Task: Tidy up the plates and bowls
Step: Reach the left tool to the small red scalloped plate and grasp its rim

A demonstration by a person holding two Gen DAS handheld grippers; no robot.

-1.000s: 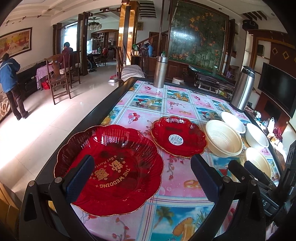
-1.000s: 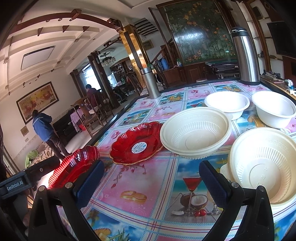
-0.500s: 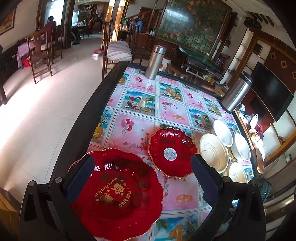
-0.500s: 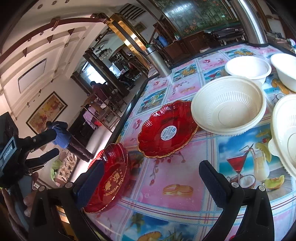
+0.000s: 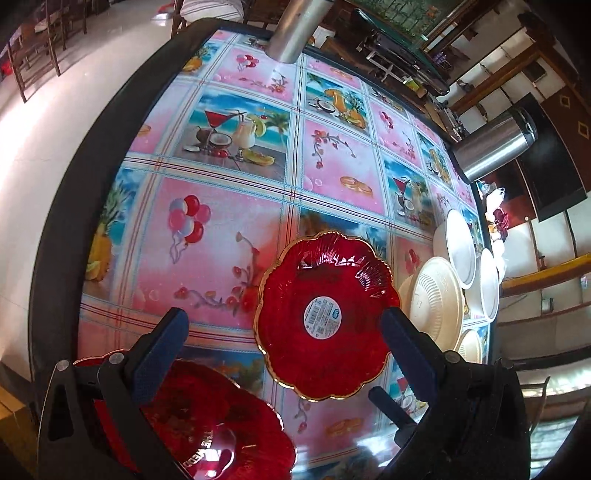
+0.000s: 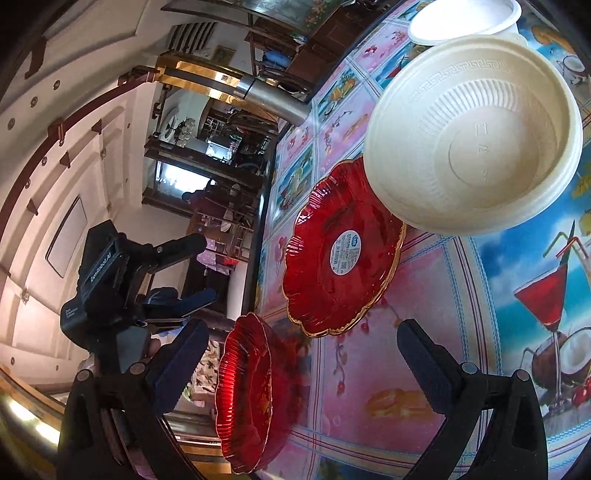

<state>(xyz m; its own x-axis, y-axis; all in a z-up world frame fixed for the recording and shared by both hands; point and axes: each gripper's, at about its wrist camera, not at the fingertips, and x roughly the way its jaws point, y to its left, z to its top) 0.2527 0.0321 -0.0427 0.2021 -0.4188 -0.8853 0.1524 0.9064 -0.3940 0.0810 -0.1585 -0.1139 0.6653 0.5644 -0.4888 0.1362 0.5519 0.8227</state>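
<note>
Red plastic identifies both plates: the smaller red plate (image 5: pixel 325 317) lies flat mid-table, touching the cream bowl (image 6: pixel 476 140); the larger red plate (image 5: pixel 207 435) lies at the near edge. Left gripper (image 5: pixel 284 354) and right gripper (image 6: pixel 303 365) hover released, grasping nothing, jaws spread, probably ready for stacking by type

- The larger red plate (image 5: pixel 207 428) is covered in part by the left gripper's finger (image 5: pixel 155 354) and cut off by the bottom edge — only "THE WED" of its lettering can be read.
- The small plate's round sticker (image 5: pixel 322 318) carries print too small to be read.
- The stacked white bowls (image 5: pixel 458 254) are seen edge-on; their count cannot be told.
- A white bowl (image 6: pixel 465 18) is cropped by the top edge.
</note>
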